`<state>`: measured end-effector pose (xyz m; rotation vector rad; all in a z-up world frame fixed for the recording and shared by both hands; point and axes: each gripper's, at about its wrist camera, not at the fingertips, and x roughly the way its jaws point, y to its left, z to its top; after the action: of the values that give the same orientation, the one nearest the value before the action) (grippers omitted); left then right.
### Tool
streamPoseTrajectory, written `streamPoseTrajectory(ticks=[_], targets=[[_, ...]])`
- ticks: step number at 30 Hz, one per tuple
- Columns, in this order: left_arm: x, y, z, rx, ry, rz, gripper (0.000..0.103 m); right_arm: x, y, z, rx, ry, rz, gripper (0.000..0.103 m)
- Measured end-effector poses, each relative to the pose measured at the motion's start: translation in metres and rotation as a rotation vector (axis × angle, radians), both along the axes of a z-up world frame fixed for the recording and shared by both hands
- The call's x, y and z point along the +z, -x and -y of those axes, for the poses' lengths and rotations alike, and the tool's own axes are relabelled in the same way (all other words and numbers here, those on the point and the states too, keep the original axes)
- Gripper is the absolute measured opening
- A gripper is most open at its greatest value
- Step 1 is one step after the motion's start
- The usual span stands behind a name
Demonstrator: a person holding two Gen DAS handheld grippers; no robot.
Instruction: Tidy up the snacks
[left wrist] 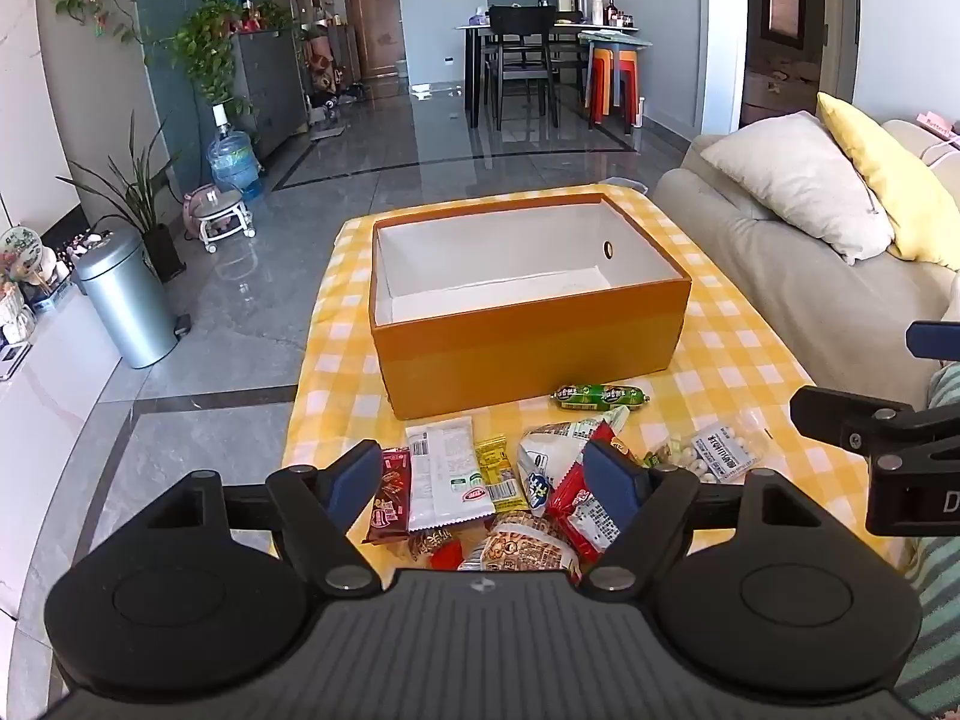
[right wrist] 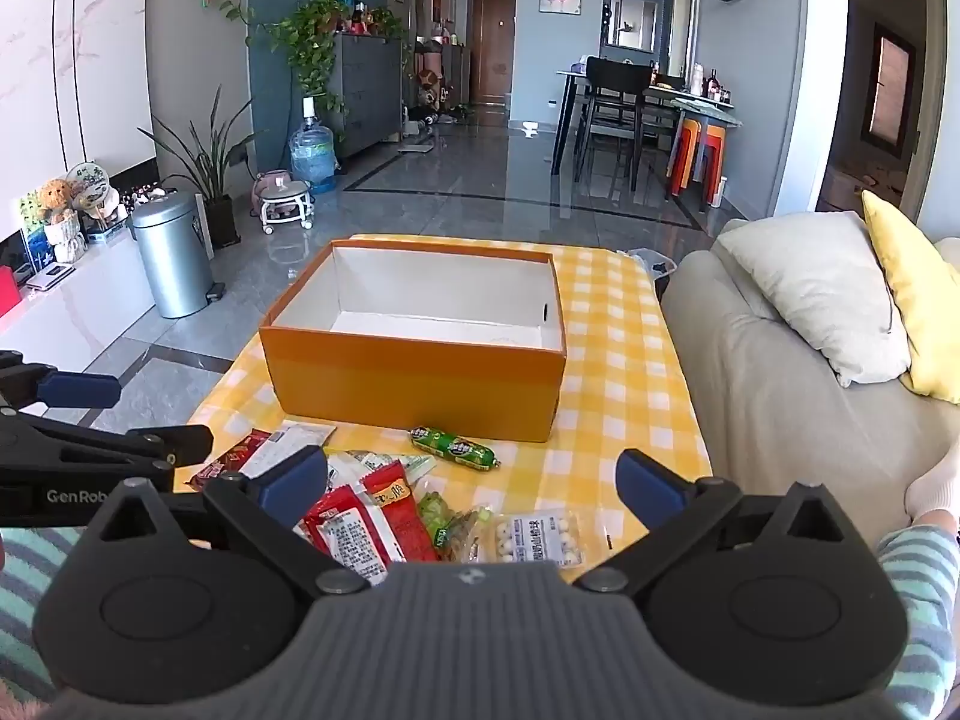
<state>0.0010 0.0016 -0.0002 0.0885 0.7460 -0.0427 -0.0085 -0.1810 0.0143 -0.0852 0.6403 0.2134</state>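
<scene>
An open orange box (left wrist: 528, 348) (right wrist: 414, 378) with a white, empty inside stands on the yellow checked cloth. In front of it lies a green sausage pack (left wrist: 600, 396) (right wrist: 453, 447). Nearer lies a heap of snack packets: a white packet (left wrist: 441, 474), a dark red bar (left wrist: 390, 495), a red packet (left wrist: 585, 510) (right wrist: 366, 516) and a clear bag of white balls (left wrist: 717, 450) (right wrist: 540, 537). My left gripper (left wrist: 489, 480) hangs open above the heap, holding nothing. My right gripper (right wrist: 471, 480) is open too, above the red packet and the bag of balls.
A beige sofa (left wrist: 810, 276) (right wrist: 780, 390) with white and yellow cushions borders the table on the right. A metal bin (left wrist: 129, 300) (right wrist: 174, 258) stands on the floor to the left. Striped sleeves (right wrist: 918, 588) show at the frame edges.
</scene>
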Motion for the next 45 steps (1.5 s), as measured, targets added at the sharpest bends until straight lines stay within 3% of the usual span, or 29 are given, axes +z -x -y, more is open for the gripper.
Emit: streamPoseTrajectory(ticks=[4, 6, 45], targets=[[-0.001, -0.002, -0.006, 0.01, 0.032, -0.018, 0.083, 0.0, 0.001, 0.0, -0.005, -0.005, -0.007, 0.099], [-0.003, 0.001, -0.002, 0.021, 0.0, 0.008, 0.082, 0.001, 0.002, 0.0, -0.006, -0.006, -0.009, 0.099], [-0.006, -0.007, -0.005, 0.021, 0.014, -0.038, 0.082, -0.015, -0.013, 0.0, -0.028, 0.003, -0.077, 0.099]])
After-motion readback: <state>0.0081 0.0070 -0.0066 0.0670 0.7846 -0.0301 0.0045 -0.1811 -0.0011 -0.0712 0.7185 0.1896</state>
